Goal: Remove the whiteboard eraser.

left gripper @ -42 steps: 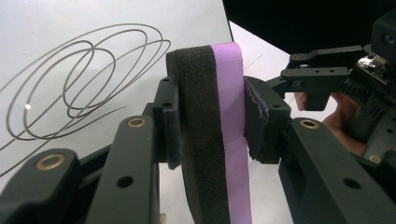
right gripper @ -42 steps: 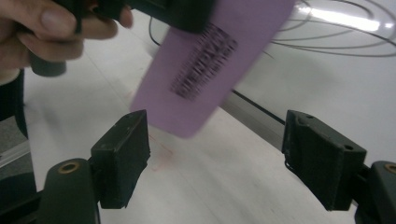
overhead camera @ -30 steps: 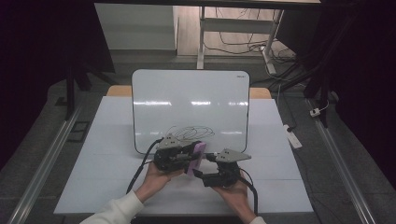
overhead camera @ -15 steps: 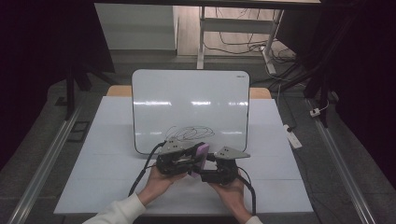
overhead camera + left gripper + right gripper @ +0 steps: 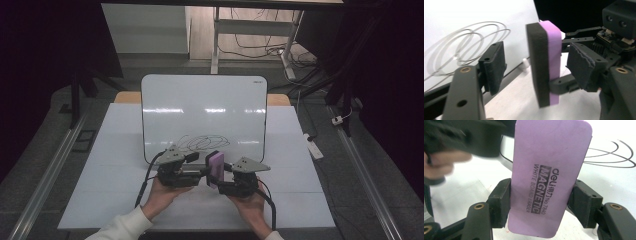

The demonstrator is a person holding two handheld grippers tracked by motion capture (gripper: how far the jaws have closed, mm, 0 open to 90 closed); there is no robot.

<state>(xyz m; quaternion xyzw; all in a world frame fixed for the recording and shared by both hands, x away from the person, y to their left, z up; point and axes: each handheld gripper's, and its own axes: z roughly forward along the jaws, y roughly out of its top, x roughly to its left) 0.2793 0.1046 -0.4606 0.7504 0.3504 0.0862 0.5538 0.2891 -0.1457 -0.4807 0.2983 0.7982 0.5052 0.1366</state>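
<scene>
The desk (image 5: 125, 200) takes up the middle and lower part of the high view, and a whiteboard (image 5: 200, 110) stands propped across its centre. Black looping scribbles (image 5: 202, 142) sit near the board's lower edge and are not yet wiped, so the erasing itself looks to be all ahead.

What appears done is the handover of the purple whiteboard eraser (image 5: 215, 168), seen just below the scribbles in the centre of the high view, held upright between the two hands.

The right gripper (image 5: 539, 205) has just been closing, and in the right gripper view its jaws press on the eraser's two long edges, in the lower middle of that frame, with the printed purple face towards the camera. It has the eraser in a firm-looking hold.

The left gripper (image 5: 536, 67) has just been opening. In the left gripper view its jaws stand wide either side of the eraser (image 5: 544, 62), with clear gaps to the dark felt face and to the purple back, so it no longer holds anything.

What is left, as I judge it: draw the left gripper clear, carry the eraser up to the board, set the felt face on the scribbles and rub them away.
</scene>
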